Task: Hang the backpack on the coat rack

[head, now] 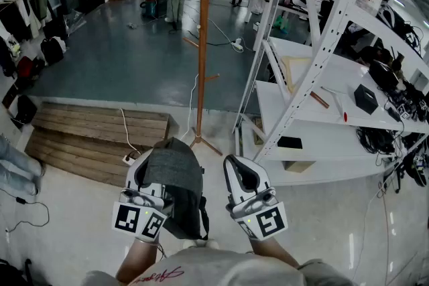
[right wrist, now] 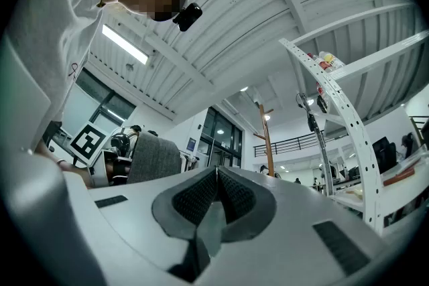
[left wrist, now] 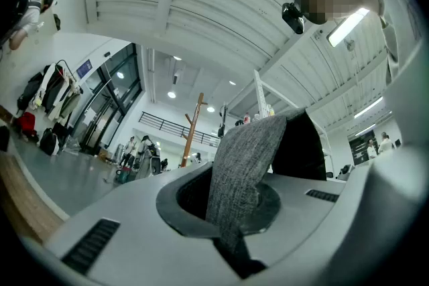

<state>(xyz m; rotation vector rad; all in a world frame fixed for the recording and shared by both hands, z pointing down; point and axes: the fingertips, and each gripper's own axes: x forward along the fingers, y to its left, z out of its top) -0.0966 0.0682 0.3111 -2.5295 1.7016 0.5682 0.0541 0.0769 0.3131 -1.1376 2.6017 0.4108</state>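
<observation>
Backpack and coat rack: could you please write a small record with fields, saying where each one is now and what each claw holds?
left claw: shut on a grey fabric part of the backpack
right claw: shut, empty
coat rack: wooden pole, upright on the floor ahead, beside white shelving
backpack state: hangs from the left claw, not yet on the coat rack

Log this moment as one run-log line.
left gripper: shut on backpack | right gripper: shut, empty | coat rack: ahead, apart from both grippers | backpack: not yet hung
</observation>
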